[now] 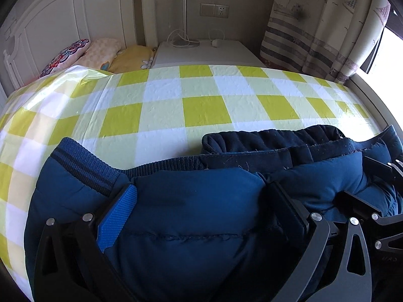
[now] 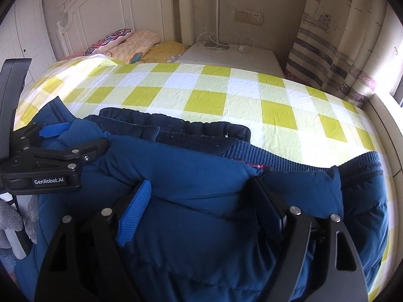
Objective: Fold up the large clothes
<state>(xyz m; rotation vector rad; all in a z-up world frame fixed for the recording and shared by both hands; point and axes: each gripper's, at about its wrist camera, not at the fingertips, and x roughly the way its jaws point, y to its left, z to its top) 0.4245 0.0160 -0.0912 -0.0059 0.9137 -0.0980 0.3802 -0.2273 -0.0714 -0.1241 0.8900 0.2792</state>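
A padded dark blue jacket [image 1: 196, 201] with ribbed hem and a darker fleece lining lies on the yellow-and-white checked bed cover [image 1: 161, 105]. My left gripper [image 1: 204, 201] has its jaws wide apart with a thick fold of the jacket between them; the pads press the fabric on both sides. My right gripper [image 2: 201, 201] clasps another fold of the jacket [image 2: 191, 171] the same way. The left gripper also shows at the left of the right wrist view [image 2: 58, 138], gripping the jacket. The right gripper shows at the right edge of the left wrist view [image 1: 377, 176].
Pillows [image 1: 100, 52] lie at the white headboard [image 2: 121, 7]. A white bedside table [image 2: 231, 55] holds a lamp base and cables. A patterned curtain [image 1: 320, 25] hangs at the right by a bright window. The far half of the bed cover [image 2: 226, 88] is bare.
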